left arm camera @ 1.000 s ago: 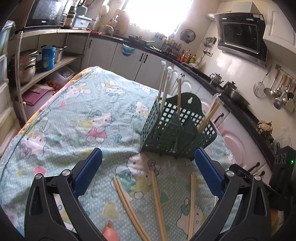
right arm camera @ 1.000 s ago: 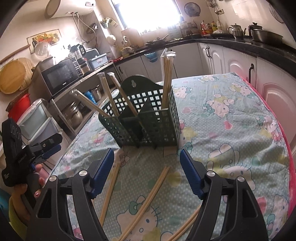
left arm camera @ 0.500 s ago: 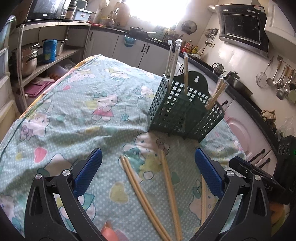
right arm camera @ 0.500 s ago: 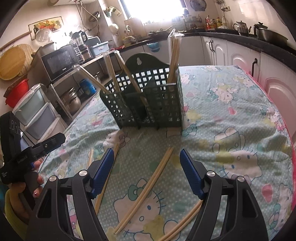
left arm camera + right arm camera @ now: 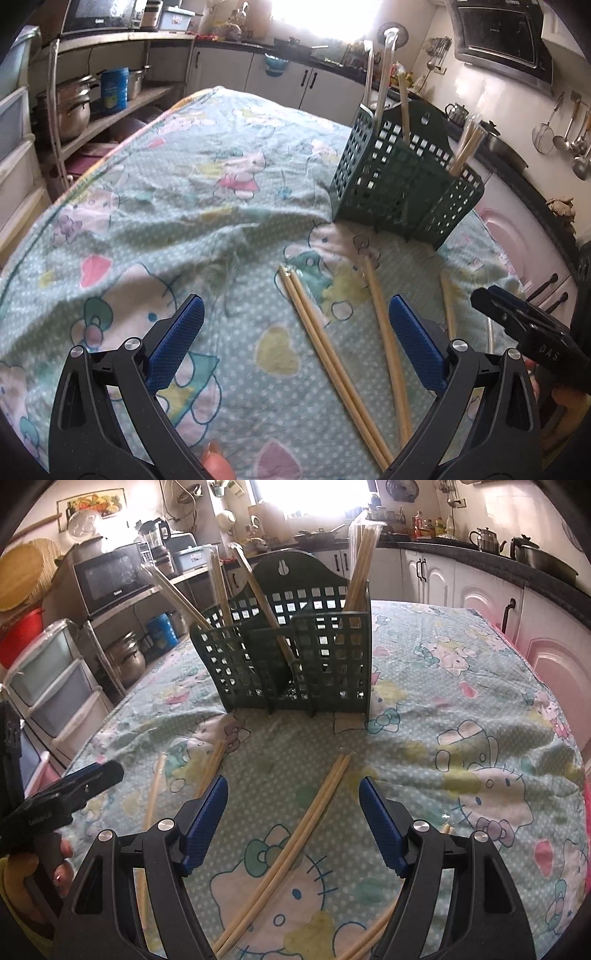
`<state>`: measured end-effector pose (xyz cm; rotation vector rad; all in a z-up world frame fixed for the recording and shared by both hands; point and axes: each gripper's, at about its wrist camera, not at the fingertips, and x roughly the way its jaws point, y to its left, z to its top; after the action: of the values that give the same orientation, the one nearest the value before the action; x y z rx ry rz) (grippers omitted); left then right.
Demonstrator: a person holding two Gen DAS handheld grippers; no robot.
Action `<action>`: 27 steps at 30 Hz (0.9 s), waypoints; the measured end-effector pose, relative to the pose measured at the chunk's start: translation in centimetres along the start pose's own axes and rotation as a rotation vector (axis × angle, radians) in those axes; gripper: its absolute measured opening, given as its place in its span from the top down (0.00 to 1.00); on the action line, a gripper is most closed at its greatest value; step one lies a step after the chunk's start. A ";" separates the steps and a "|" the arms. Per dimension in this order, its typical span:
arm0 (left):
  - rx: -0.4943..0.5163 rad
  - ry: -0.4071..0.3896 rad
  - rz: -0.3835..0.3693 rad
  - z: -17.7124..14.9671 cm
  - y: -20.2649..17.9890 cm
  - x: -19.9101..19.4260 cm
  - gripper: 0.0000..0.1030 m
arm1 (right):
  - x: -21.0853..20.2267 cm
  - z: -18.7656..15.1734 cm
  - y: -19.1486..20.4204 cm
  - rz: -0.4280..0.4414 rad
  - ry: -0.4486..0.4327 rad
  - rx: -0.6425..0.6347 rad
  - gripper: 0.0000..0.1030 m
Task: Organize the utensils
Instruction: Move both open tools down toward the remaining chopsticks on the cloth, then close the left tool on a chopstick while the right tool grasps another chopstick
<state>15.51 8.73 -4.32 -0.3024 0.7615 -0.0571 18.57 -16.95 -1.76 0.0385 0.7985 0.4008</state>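
Observation:
A dark green slotted utensil caddy (image 5: pixel 402 184) (image 5: pixel 295 657) stands on the Hello Kitty tablecloth and holds several wrapped chopstick pairs upright. Loose wooden chopsticks lie in front of it: a pair (image 5: pixel 328 358) (image 5: pixel 288 853), a single stick (image 5: pixel 388 343) and another (image 5: pixel 447 306). My left gripper (image 5: pixel 295 336) is open and empty, hovering over the cloth just left of the pair. My right gripper (image 5: pixel 293 823) is open and empty, straddling the pair from above. Each gripper shows in the other's view: the right (image 5: pixel 532 328), the left (image 5: pixel 62 794).
The table (image 5: pixel 184 206) is covered by the cloth. Shelves with pots (image 5: pixel 70 110) and plastic drawers (image 5: pixel 55 686) stand on one side. Kitchen counter and white cabinets (image 5: pixel 480 590) run behind. More chopsticks lie at the near edge (image 5: pixel 373 934).
Both grippers have come lower and nearer to the cloth over the loose chopsticks. The left view has swung so the caddy sits further right. Both stay open.

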 end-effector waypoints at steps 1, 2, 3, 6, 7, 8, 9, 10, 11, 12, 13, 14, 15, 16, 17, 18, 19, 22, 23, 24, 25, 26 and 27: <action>-0.002 0.007 -0.002 -0.1 0.0 0.2 0.11 | 0.3 0.0 0.0 -0.006 0.003 -0.002 0.31; -0.005 0.014 -0.003 -0.2 0.0 0.4 0.11 | 0.5 0.0 0.0 -0.017 0.005 -0.003 0.31; -0.006 0.021 -0.010 -0.4 0.1 0.6 0.11 | 0.7 0.0 -0.1 -0.024 0.006 -0.004 0.31; -0.007 0.033 -0.035 -0.6 -0.1 1.2 0.26 | 1.3 0.0 -0.3 -0.029 0.019 0.007 0.31; -0.009 0.035 -0.041 -0.7 -0.1 1.3 0.42 | 1.5 0.0 -0.5 -0.029 0.023 0.014 0.31; -0.012 0.039 -0.047 -0.7 -0.1 1.4 0.54 | 1.7 0.0 -0.7 -0.028 0.030 0.025 0.31; -0.022 0.051 -0.063 -0.7 -0.1 1.7 0.56 | 1.8 0.1 -0.7 -0.026 0.034 0.031 0.31; -0.035 0.064 -0.086 -0.7 0.0 2.0 0.60 | 1.9 0.1 -0.8 -0.024 0.037 0.036 0.31; -0.046 0.076 -0.100 -0.7 0.1 2.3 0.63 | 2.0 0.2 -1.0 -0.025 0.043 0.040 0.31; -0.052 0.083 -0.105 -0.8 -0.1 2.5 0.64 | 2.1 0.3 -1.1 -0.030 0.047 0.041 0.31; -0.058 0.090 -0.109 -0.8 -0.1 2.8 0.65 | 2.2 0.3 -1.2 -0.036 0.053 0.042 0.31; -0.063 0.099 -0.112 -0.8 -0.1 3.1 0.65 | 2.4 0.4 -1.4 -0.040 0.061 0.047 0.31; -0.064 0.104 -0.107 -0.8 -0.2 3.3 0.65 | 2.6 0.5 -1.5 -0.041 0.069 0.053 0.31; -0.064 0.108 -0.103 -0.8 -0.2 3.6 0.65 | 2.8 0.5 -1.6 -0.039 0.077 0.061 0.33; -0.064 0.111 -0.099 -0.6 -0.4 3.8 0.65 | 3.1 0.6 -1.9 -0.040 0.088 0.071 0.35; -0.063 0.113 -0.096 -0.5 -0.4 4.0 0.65 | 3.5 0.7 -2.0 -0.041 0.097 0.077 0.35; -0.063 0.116 -0.092 -0.4 -0.4 4.1 0.65 | 3.7 0.8 -2.1 -0.042 0.104 0.081 0.36; -0.064 0.124 -0.081 -0.1 -0.5 4.7 0.65 | 4.8 1.1 -2.4 -0.043 0.135 0.095 0.38; -0.063 0.124 -0.079 0.0 -0.5 4.8 0.65 | 5.0 1.2 -2.5 -0.042 0.140 0.099 0.39; -0.064 0.124 -0.078 0.1 -0.5 4.9 0.65 | 5.5 1.4 -2.6 -0.043 0.149 0.106 0.39; -0.067 0.124 -0.078 0.2 -0.4 5.0 0.65 | 5.8 1.5 -2.7 -0.045 0.156 0.111 0.41; -0.070 0.124 -0.079 0.3 -0.3 5.1 0.65 | 6.2 1.7 -2.8 -0.050 0.163 0.116 0.42; -0.073 0.124 -0.080 0.4 -0.3 5.2 0.65 | 6.5 1.8 -2.8 -0.057 0.163 0.115 0.43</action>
<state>19.51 7.71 -7.45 -0.4015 0.8754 -0.1247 24.84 -16.93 -5.45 0.0907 0.9807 0.3060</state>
